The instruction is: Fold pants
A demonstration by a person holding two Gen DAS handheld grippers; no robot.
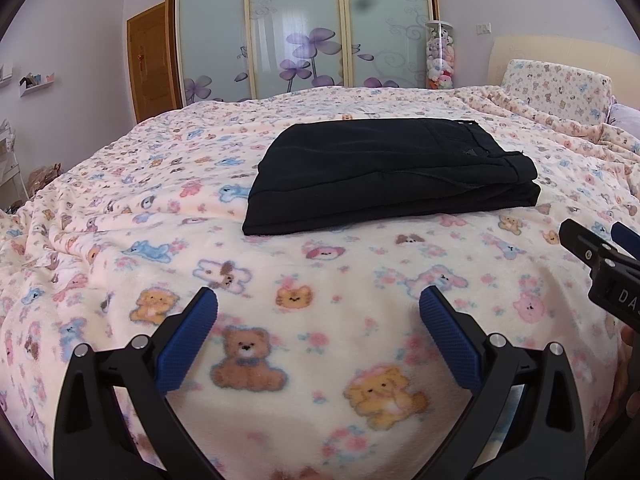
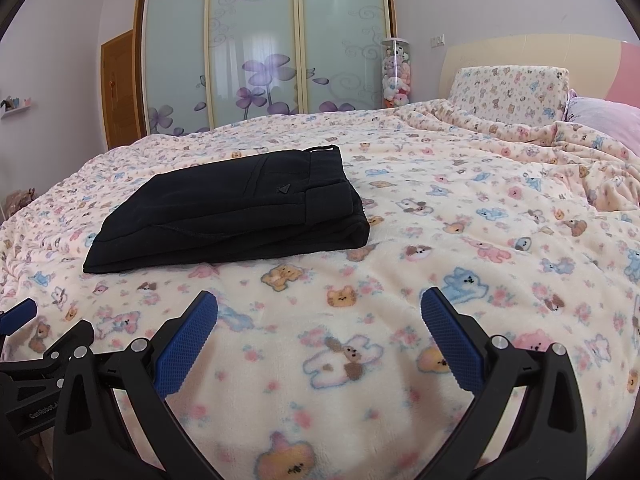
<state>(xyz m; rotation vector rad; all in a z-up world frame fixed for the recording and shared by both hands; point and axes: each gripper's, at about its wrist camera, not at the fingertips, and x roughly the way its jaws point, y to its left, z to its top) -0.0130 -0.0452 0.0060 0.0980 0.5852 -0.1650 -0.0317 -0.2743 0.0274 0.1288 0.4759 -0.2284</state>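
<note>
both claws empty, pants look folded.
my left claw (image 1: 318,306) and right claw (image 2: 319,307) hang spread apart over the near bed (image 1: 360,280), holding nothing. the black pants (image 1: 384,172) lie well beyond them as a neat stacked rectangle mid-bed. i judge folding done; next i'd only square edges or withdraw.

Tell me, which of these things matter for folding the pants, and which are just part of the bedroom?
Part of the job:
black pants, lying folded on the blanket
left gripper, open
right gripper, open

Just there:
pillow
clear tube of plush toys
flowered wardrobe doors
wooden door
</note>
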